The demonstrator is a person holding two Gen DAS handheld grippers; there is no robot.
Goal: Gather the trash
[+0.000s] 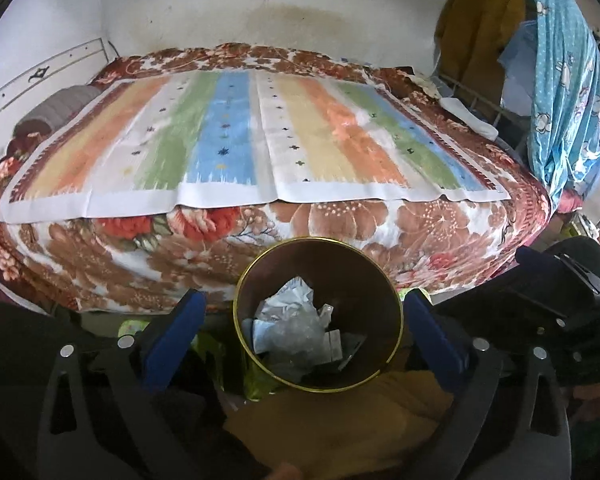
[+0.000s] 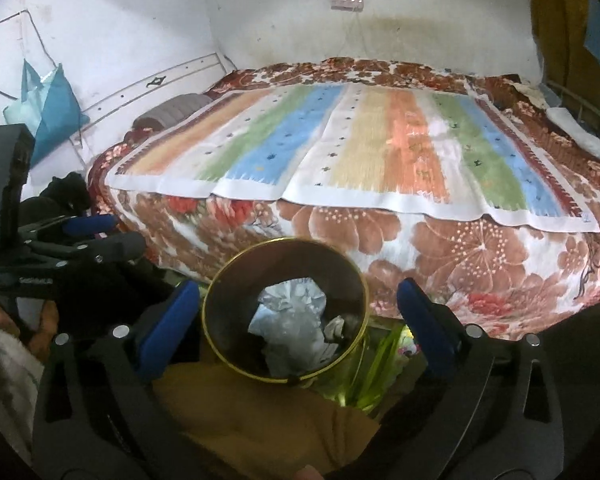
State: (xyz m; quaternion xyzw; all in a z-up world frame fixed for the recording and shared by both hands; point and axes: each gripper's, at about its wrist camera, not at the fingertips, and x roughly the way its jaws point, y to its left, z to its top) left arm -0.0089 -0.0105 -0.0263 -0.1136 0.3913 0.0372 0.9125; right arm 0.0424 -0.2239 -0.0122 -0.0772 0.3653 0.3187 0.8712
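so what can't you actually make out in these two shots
- Bin bottom, both views: crumpled plastic and paper cover it.
- Bin outer wall and base: yellow cloth and the fisheye angle hide them.
- Floor between bed and bin: dark, blocked by the open left tongs and right tongs.
- Small boxes in the bin: too small to read.
- Bed's left end, left wrist view: cut by the lens edge.

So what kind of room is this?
Most likely a bedroom. A big bed with a flowery blanket and a striped sheet fills it, clothes hang beside it, and a bin of trash stands at its foot.
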